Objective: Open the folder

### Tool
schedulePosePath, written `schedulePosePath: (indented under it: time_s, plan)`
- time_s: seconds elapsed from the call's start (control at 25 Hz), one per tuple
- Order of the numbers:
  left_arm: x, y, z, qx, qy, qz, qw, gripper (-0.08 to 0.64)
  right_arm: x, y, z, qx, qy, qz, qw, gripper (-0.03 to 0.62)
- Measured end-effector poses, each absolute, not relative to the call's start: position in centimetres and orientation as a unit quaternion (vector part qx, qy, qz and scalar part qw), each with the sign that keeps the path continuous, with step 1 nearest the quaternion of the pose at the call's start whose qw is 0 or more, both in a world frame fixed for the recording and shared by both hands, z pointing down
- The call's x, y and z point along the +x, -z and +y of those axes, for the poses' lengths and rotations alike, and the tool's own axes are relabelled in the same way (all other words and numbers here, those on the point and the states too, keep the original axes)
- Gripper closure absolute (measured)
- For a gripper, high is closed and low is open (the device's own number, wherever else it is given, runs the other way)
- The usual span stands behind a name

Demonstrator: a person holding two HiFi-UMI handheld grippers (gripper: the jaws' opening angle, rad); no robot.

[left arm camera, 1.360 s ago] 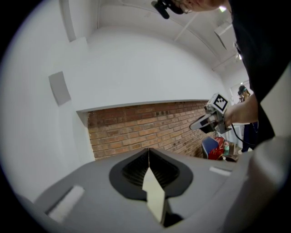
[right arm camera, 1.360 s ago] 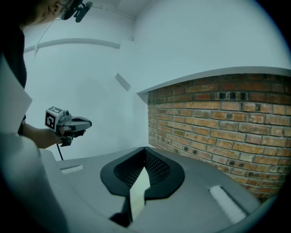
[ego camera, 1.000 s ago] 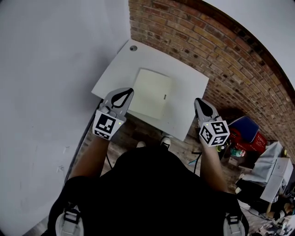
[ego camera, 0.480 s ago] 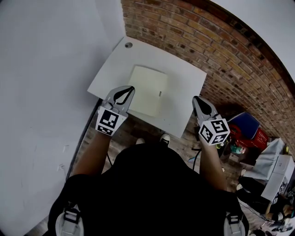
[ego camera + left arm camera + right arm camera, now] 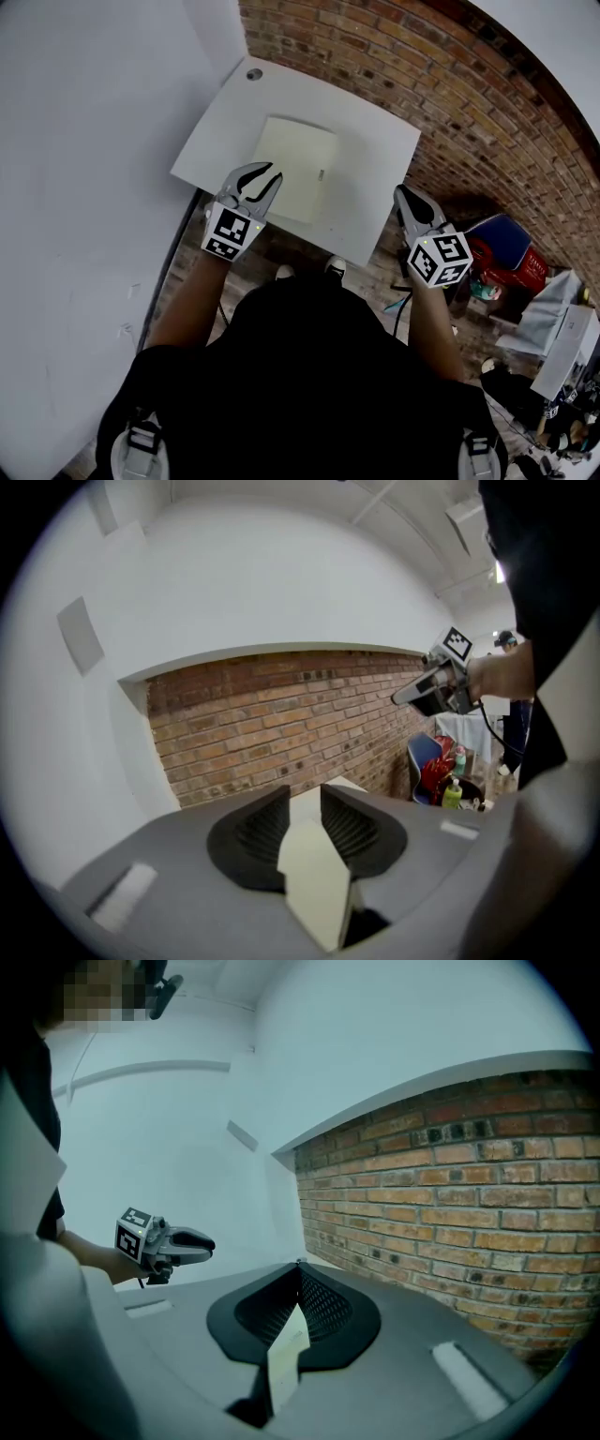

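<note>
**While the folder lies closed, the left gripper's jaws part**

Where the counter [image 5: 375,178] meets the corner of a white wall and a brick wall [image 5: 450,84], the folder [image 5: 295,169] lies flat on the counter's middle. It is a pale cream rectangle with its cover down and a small dark mark at the edge that faces the counter's right side. A round grommet [image 5: 253,74] sits in the counter's far left corner.

The left gripper [image 5: 265,174] hangs over the counter's near edge, left of the counter's middle, and points in over the top. Its jaws have just been opening. In the left gripper view they stand a narrow gap apart, with nothing gripped between them and only pale surface showing beyond the gap. From the head view I cannot tell whether its tips touch anything on the counter.

The right gripper [image 5: 401,191] is at the counter's right edge. Its tip is about level with that edge, and its marker cube is off the counter, above the floor. In the right gripper view its jaws are closed tip to tip, with nothing between them.

On the floor to the right of the counter is a red and blue heap [image 5: 497,258]. The toes of the person's shoes [image 5: 286,272] show just below the counter's near edge.
</note>
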State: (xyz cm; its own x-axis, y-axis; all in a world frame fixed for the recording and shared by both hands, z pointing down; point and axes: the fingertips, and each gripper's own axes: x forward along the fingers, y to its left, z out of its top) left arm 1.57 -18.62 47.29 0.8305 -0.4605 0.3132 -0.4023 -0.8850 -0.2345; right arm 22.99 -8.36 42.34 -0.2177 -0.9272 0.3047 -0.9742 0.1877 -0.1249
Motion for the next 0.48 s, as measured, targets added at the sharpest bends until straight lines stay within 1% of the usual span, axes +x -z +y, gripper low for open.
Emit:
schedulePosePath:
  time_s: [0.08,0.16,0.24,0.48]
  plan:
    - [1.7,-47.9,-18.7,-0.953,0.187,0.224,0.078,0.458,23.0,-42.4,-8.5,0.618,-0.147,-0.768,0.082,0.589]
    - [1.6,-48.6,-18.9,-0.953,0.192,0.223,0.075,0.422,23.1,-42.5,-8.5,0.617,-0.148,-0.768,0.085,0.589]
    - [1.6,-49.3,-18.9,-0.952,0.198,0.221,0.072,0.403,23.2,-42.5,-8.5,0.616,-0.148,-0.769,0.086,0.589]
    - [1.5,-51.8,-18.4,-0.948,0.224,0.215,0.074,0.399,23.3,-42.6,-8.6,0.616,-0.151,-0.768,0.091,0.589]
